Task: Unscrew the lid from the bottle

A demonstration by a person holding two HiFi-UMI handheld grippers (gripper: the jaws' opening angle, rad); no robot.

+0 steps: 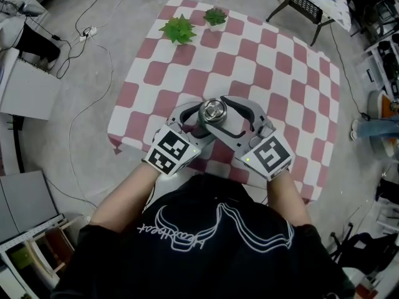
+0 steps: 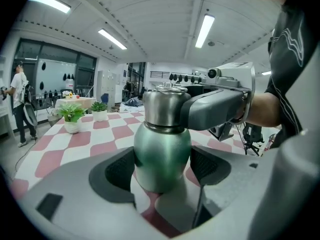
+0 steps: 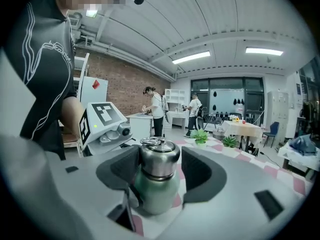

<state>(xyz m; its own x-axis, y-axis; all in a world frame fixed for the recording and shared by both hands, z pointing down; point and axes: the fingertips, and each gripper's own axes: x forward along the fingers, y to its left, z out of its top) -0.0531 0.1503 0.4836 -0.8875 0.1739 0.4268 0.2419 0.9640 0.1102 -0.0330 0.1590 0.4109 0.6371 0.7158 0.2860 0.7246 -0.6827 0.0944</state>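
Clamping its jaws on the green bottle's (image 2: 162,156) body, the left gripper (image 2: 162,171) pins it upright near the near edge of the checked worktop (image 1: 249,55). The right gripper (image 3: 159,166) brackets the steel lid (image 3: 159,159), jaws slightly apart. The twist likely calls for a square, firm bite on the lid first, with the body kept still.

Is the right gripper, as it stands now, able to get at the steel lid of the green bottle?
Probably yes. The lid sits between the right gripper's fingers, with a gap at one side, and nothing blocks it. The left gripper holds the bottle lower down, clear of the lid.
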